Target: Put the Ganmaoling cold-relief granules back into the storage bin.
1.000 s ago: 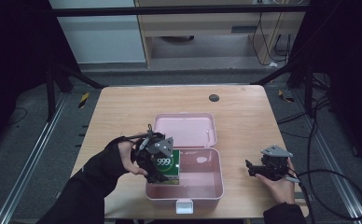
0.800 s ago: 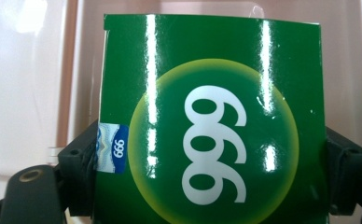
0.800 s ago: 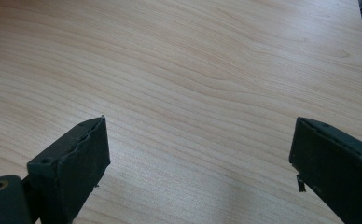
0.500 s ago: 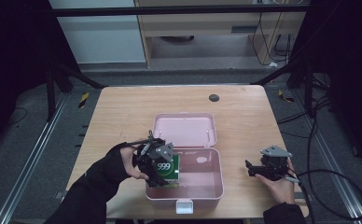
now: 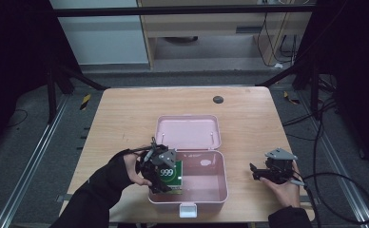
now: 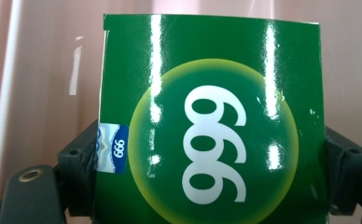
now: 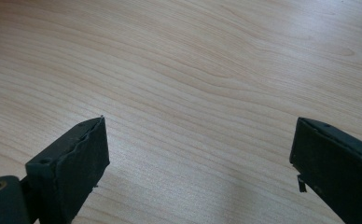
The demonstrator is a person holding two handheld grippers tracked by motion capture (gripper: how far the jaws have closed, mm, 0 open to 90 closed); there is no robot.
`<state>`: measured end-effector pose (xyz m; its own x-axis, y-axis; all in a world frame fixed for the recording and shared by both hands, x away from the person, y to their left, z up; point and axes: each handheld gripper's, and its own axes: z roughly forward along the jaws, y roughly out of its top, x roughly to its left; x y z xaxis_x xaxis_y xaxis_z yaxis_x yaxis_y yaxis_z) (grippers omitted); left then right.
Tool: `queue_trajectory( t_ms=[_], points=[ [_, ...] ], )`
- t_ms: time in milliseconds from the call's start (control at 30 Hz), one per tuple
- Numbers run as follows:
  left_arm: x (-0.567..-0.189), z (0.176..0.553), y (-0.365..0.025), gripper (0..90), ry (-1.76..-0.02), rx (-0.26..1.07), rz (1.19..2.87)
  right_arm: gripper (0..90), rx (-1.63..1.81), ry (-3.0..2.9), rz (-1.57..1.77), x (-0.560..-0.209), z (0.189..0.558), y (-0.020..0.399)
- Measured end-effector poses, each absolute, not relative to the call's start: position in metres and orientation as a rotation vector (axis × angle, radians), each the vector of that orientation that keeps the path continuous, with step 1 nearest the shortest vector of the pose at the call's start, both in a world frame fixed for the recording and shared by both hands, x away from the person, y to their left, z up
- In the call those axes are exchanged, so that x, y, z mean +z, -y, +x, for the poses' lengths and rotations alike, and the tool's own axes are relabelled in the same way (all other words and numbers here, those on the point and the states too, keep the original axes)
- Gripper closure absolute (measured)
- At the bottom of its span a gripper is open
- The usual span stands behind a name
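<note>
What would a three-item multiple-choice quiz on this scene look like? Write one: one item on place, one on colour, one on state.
1. Where is the green box?
A. Inside the pink case, at its left end
B. On the open lid
C. By the right gripper

2. The box's large digits are:
A. Black
B. White
C. Red

3. The right gripper is:
A. Shut on a box
B. Open above the bare table
C. Inside the case

Answers: A, the left gripper holds it there; B, white 999 on green; B, jaws wide apart over wood.

The bench [image 5: 125,123] is evenly lit while the surroundings from 9 to 3 o'clock sink into dark; vertical glare streaks the green box [image 6: 212,116].
</note>
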<state>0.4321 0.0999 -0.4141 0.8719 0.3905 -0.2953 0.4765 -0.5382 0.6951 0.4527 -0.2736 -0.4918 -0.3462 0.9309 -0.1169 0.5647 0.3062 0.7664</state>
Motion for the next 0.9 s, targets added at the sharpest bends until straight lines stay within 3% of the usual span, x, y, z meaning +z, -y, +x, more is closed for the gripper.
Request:
queue_trajectory(
  t_ms=[500, 900],
  points=[
    [-0.423, 0.430, -0.102, 10.7, -0.604, -0.144, 2.226, 3.2, 0.846, -2.025, 1.332, -0.492, 0.453, 0.273],
    [-0.379, 0.433, -0.121, 13.8, -0.509, -0.061, 2.170, 3.0, 0.847, -2.019, 1.331, -0.491, 0.453, 0.274]
  ],
)
